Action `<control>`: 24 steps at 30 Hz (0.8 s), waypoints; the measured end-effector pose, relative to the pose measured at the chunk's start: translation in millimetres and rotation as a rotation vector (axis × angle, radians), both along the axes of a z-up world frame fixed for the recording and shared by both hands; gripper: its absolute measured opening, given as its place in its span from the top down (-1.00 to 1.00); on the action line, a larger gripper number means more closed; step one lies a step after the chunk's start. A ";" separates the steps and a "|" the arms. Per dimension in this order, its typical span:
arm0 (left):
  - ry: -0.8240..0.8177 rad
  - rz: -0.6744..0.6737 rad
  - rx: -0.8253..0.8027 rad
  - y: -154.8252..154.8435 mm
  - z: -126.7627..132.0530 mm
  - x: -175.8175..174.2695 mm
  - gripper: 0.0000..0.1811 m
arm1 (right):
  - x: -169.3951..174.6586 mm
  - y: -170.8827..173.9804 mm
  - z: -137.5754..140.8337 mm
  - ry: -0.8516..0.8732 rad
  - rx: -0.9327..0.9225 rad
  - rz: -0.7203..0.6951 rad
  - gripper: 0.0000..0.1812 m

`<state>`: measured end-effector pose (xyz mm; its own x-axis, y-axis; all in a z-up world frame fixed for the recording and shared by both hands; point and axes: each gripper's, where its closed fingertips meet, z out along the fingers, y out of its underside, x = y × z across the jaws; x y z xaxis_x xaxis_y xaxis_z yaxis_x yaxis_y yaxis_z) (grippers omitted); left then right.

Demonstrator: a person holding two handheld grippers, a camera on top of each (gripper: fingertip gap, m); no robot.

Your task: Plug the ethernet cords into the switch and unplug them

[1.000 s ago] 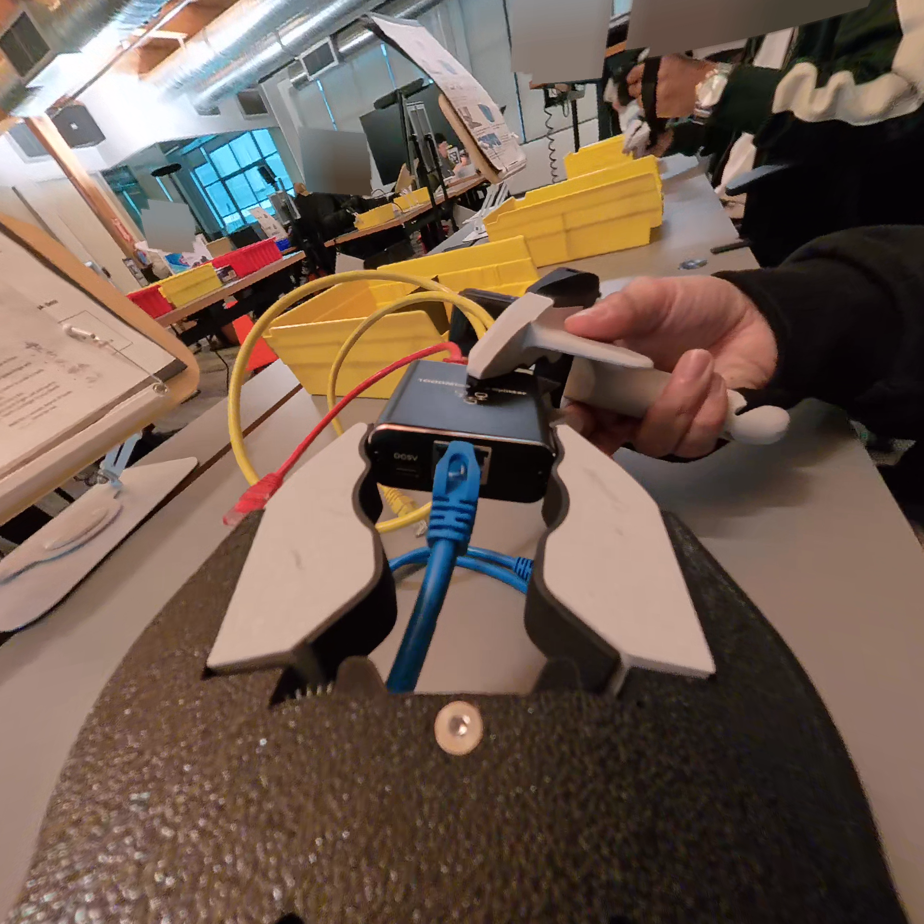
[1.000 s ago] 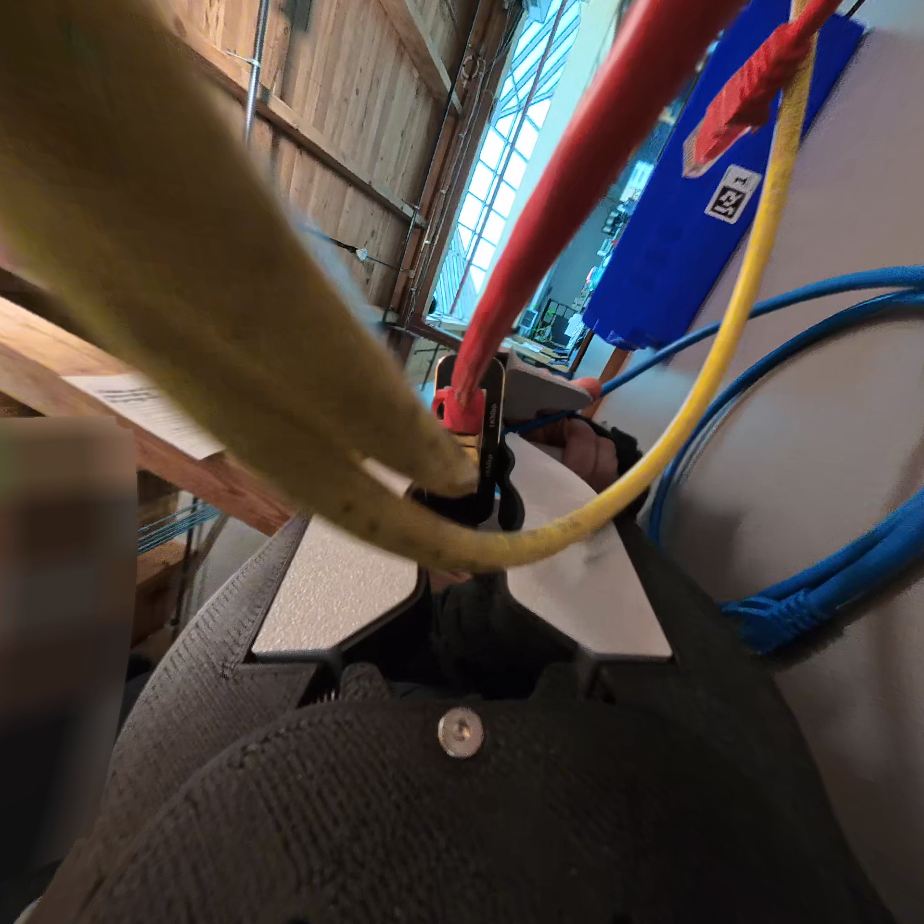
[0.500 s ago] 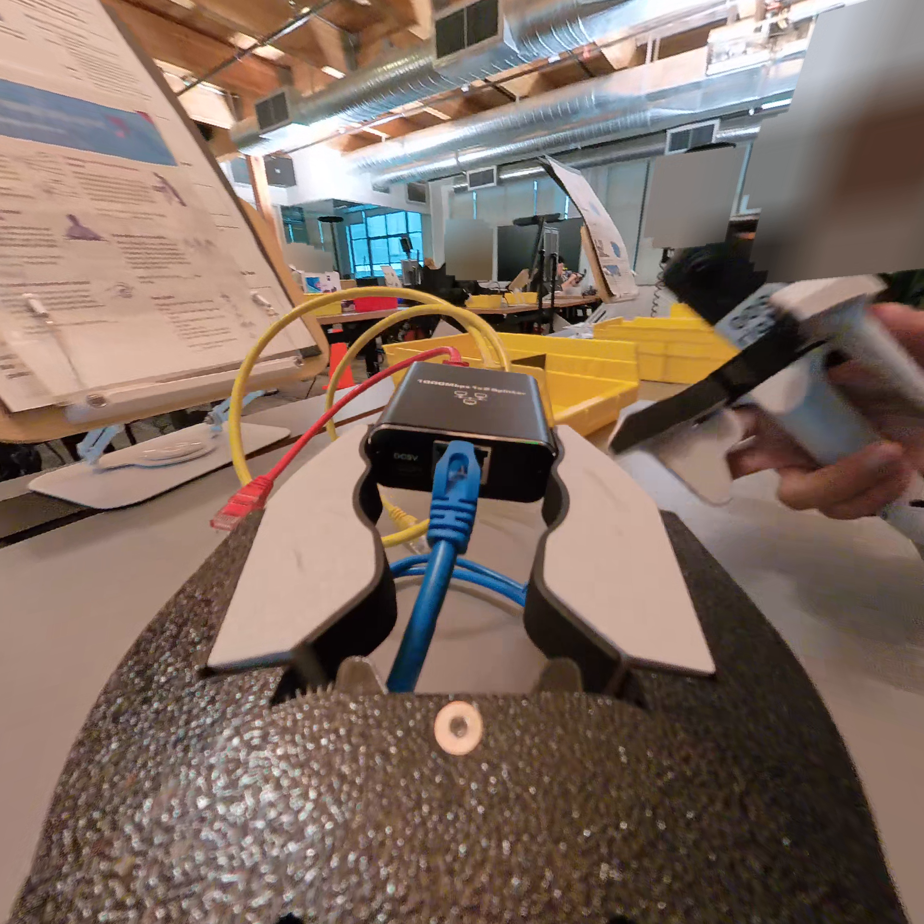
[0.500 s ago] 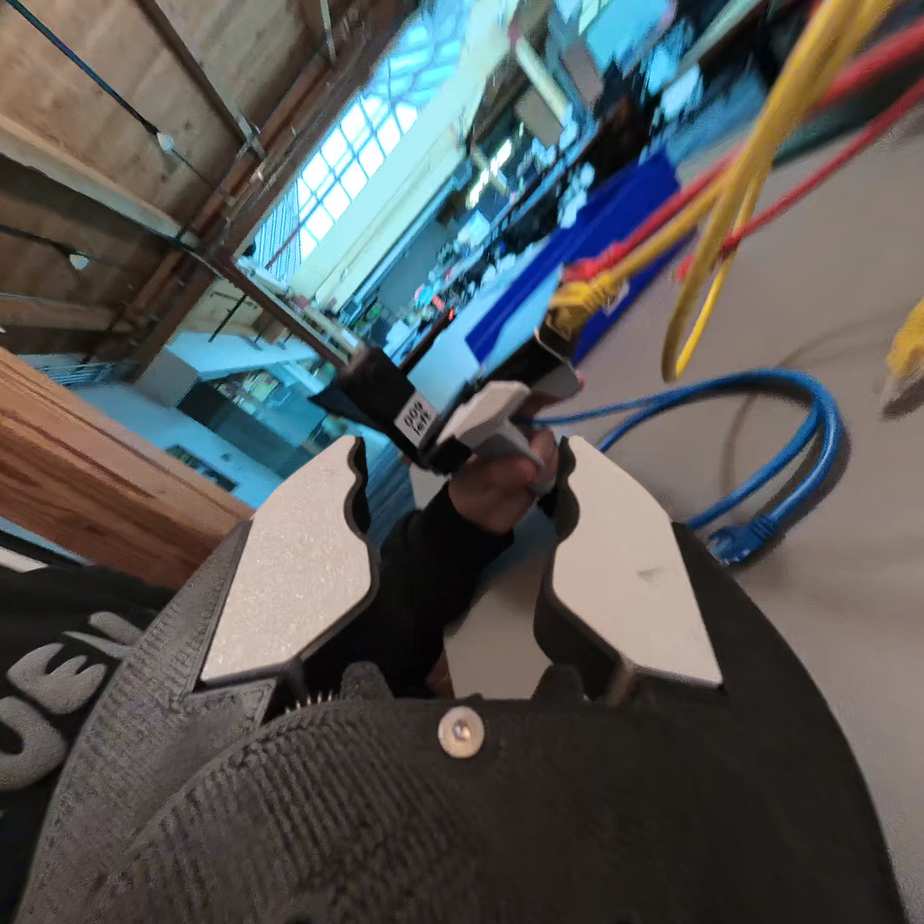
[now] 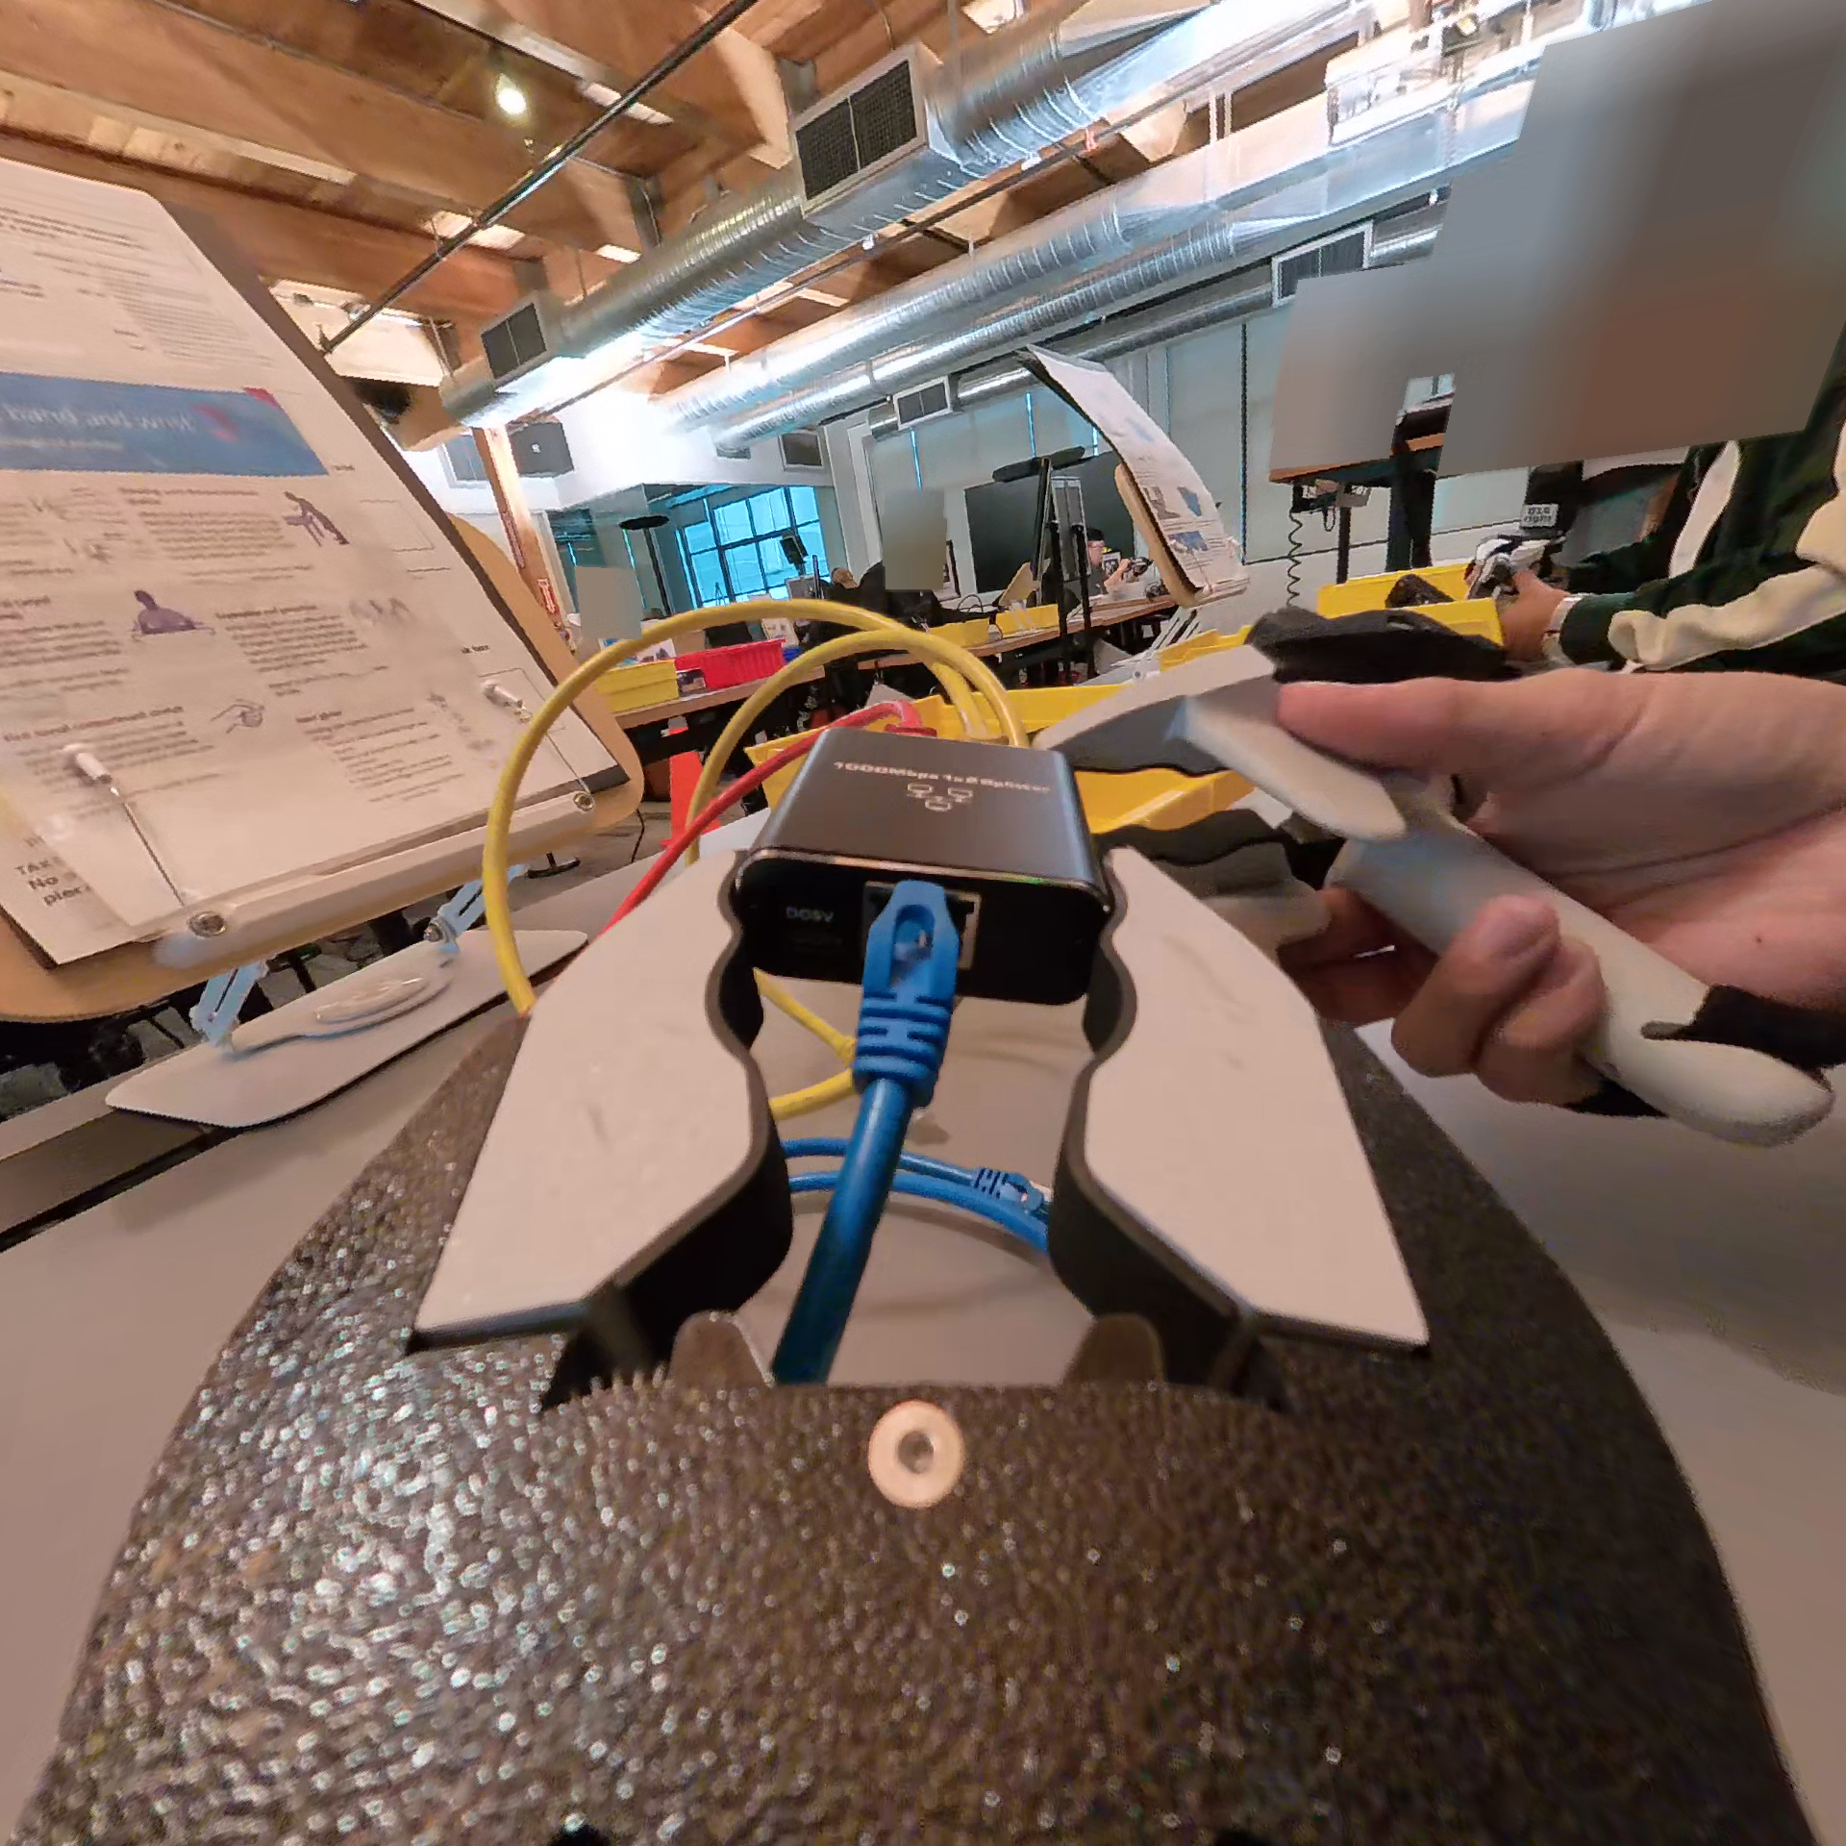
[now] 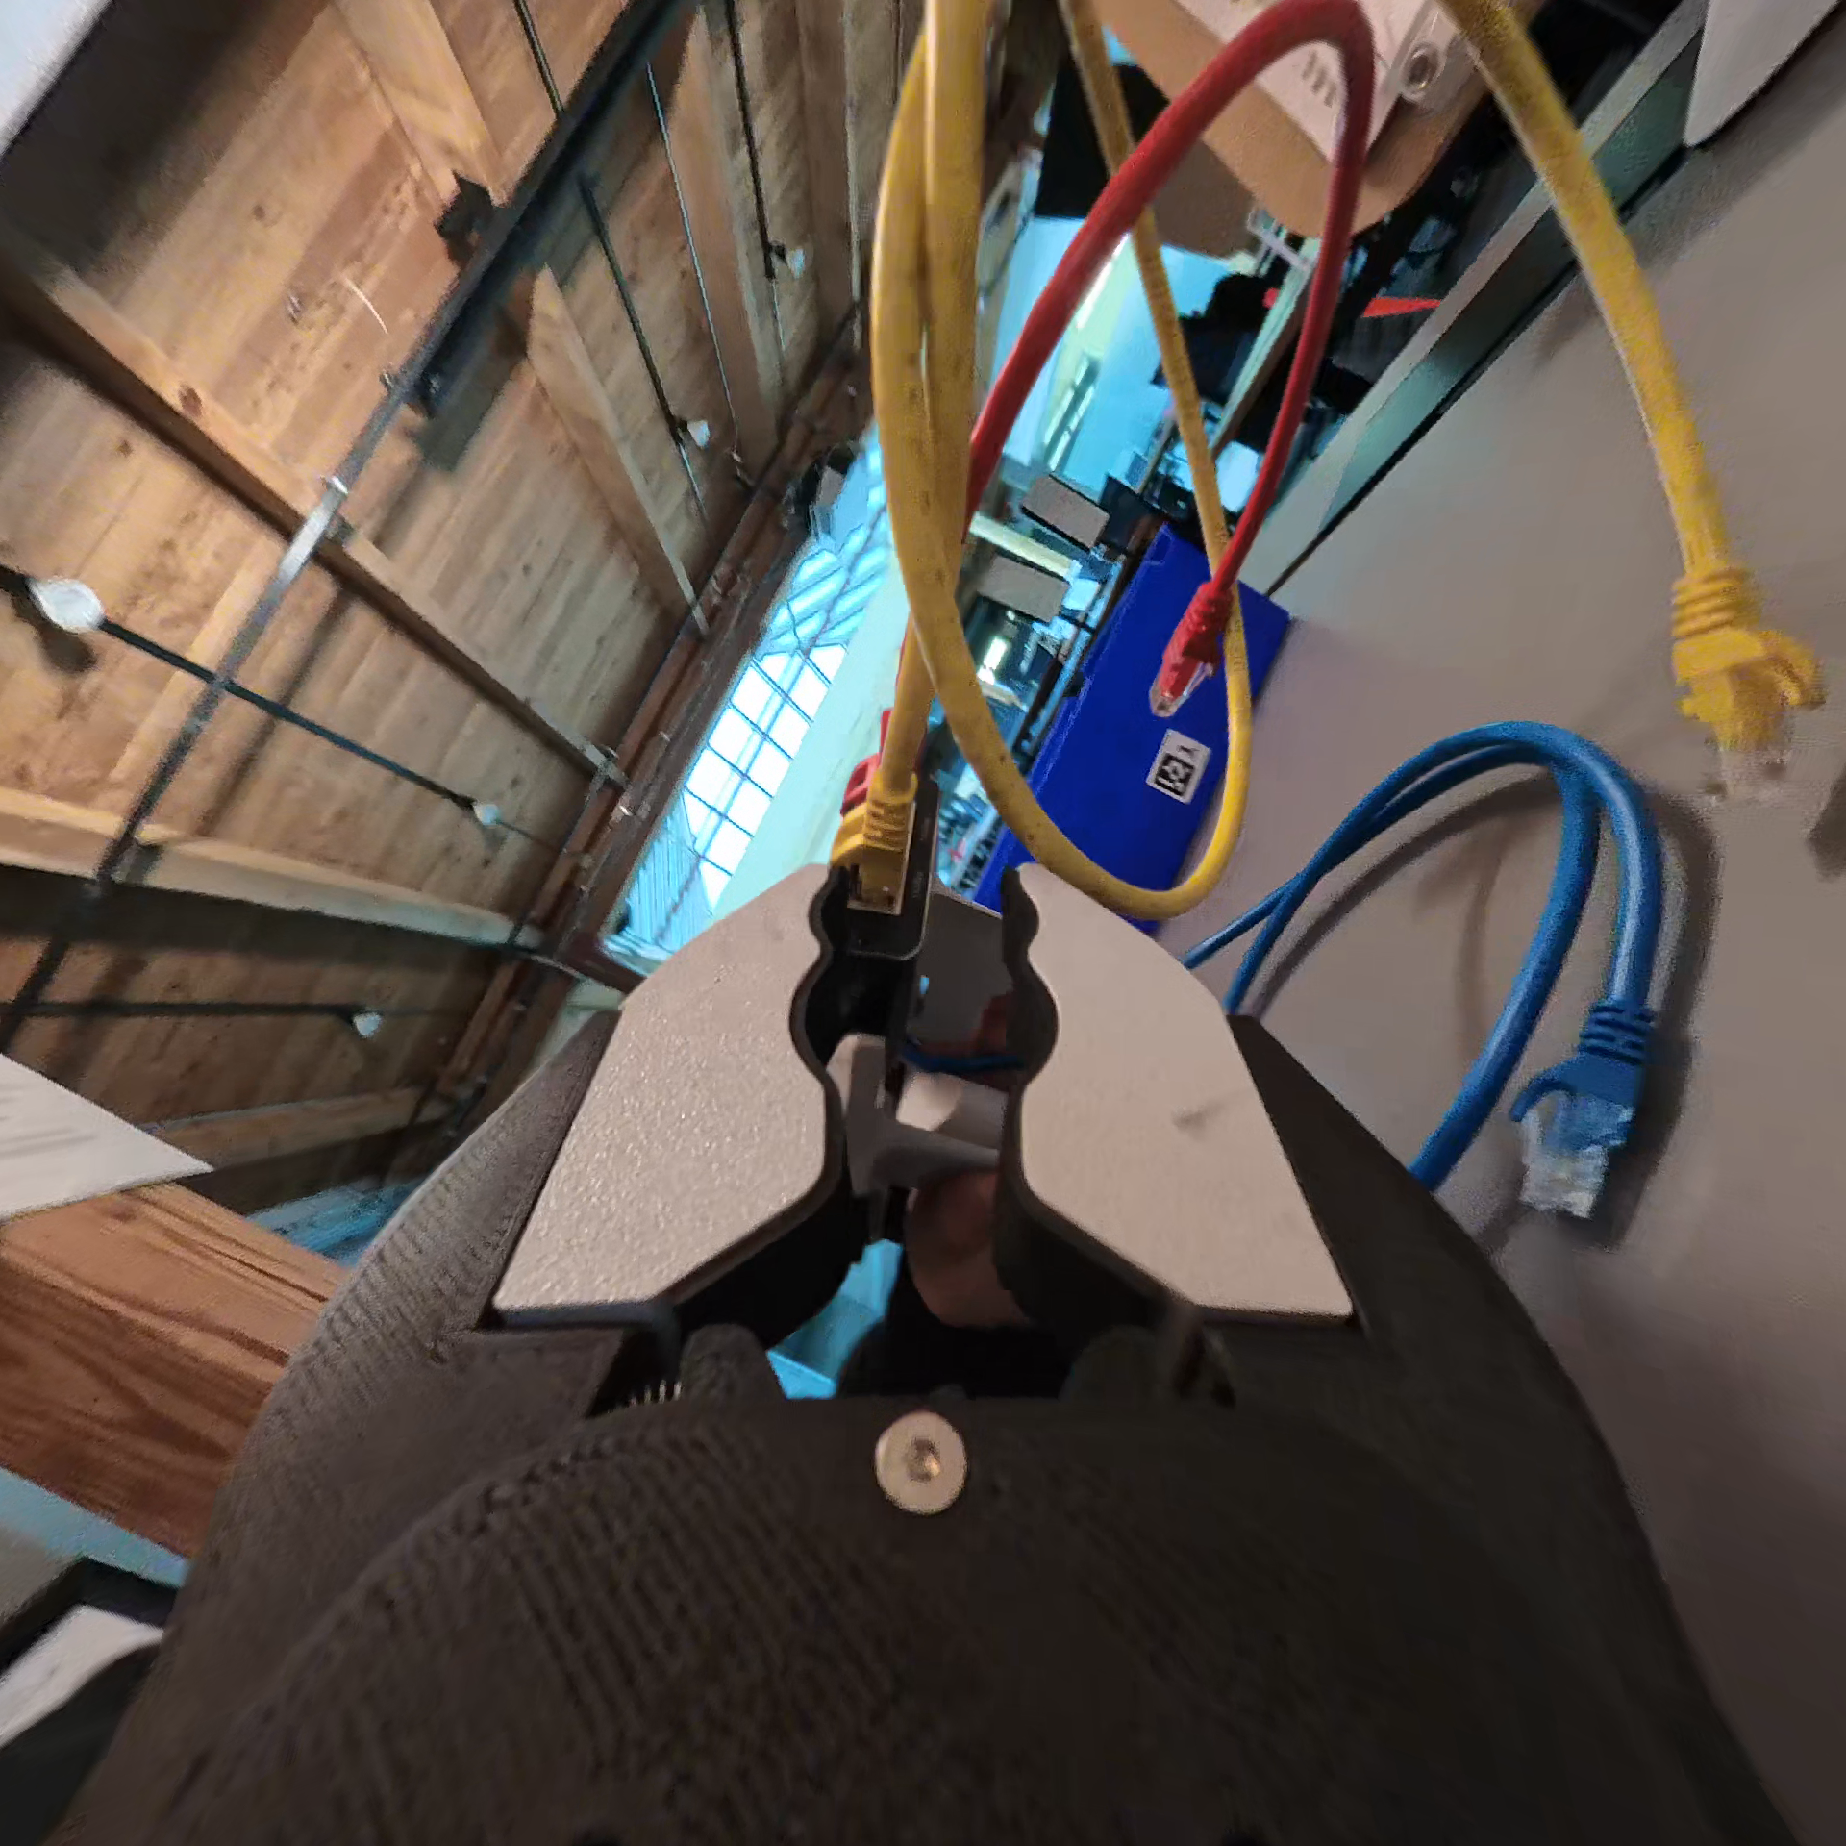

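right tongs [image 5: 1149, 789] back beside switch [image 5: 924, 849], grey table [image 5: 1598, 1249], workshop

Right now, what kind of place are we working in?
Most likely a shared industrial-style workshop or lab. Exposed silver ducts run under a timber ceiling, rows of work tables carry yellow parts bins, and a clipboard stand with an instruction sheet sits beside the black switch.
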<state>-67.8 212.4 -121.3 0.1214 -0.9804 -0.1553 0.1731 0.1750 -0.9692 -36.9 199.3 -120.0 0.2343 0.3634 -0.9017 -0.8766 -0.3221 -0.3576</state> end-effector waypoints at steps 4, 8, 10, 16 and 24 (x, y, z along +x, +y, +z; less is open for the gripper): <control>-0.003 0.002 0.024 -2.6 1.7 0.7 0.31 | -9.7 1.7 3.9 0.031 0.010 -0.001 0.62; -0.006 0.015 0.038 -3.2 2.4 -0.1 0.31 | -6.2 3.8 8.4 0.094 0.023 -0.050 0.70; -0.006 0.022 0.040 -3.7 2.0 -0.3 0.31 | -8.0 4.0 8.2 0.115 0.024 -0.034 0.73; 0.029 0.067 0.078 -3.4 -2.3 2.9 0.31 | -7.7 5.7 4.9 0.168 0.020 -0.072 0.79; 0.060 0.111 0.088 -2.1 -6.8 7.6 0.31 | -3.2 8.2 3.2 0.249 0.011 -0.131 0.85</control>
